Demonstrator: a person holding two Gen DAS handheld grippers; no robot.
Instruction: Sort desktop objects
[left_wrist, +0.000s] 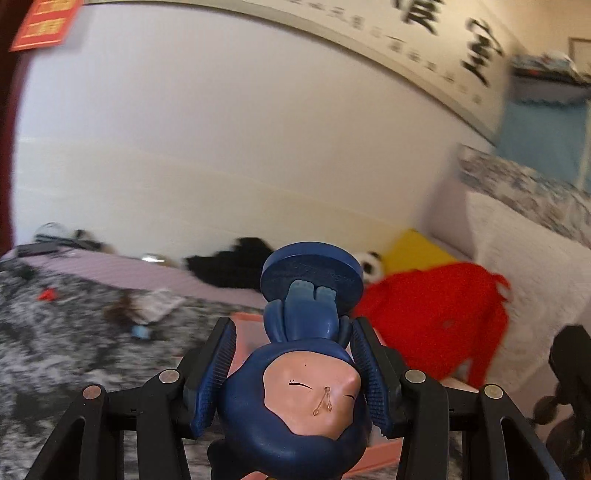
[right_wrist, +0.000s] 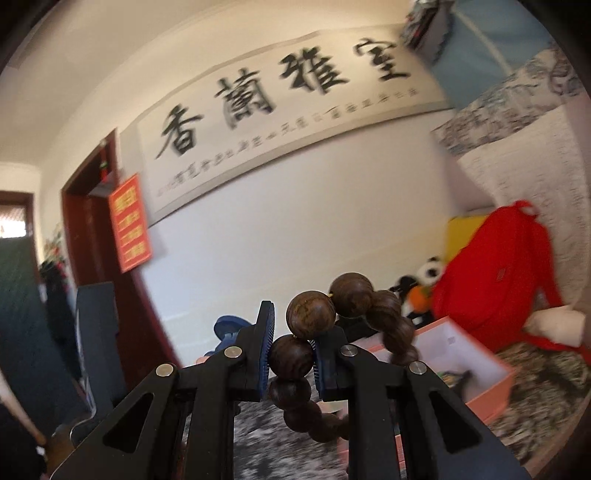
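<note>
A pink box (right_wrist: 476, 373) sits open on the grey mottled surface (left_wrist: 55, 350), near a red backpack (right_wrist: 495, 288). The left gripper (left_wrist: 291, 373) has its jaws clamped on a blue figurine (left_wrist: 306, 354), held upside down above the box. The right gripper (right_wrist: 291, 354) pinches a wooden bead bracelet (right_wrist: 312, 314), jaws nearly closed on one bead.

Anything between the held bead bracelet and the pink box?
Nothing visible. The right gripper grips the wooden bead bracelet in the air; the open pink box sits just beyond and right of it, with no object between them in the right wrist view.
</note>
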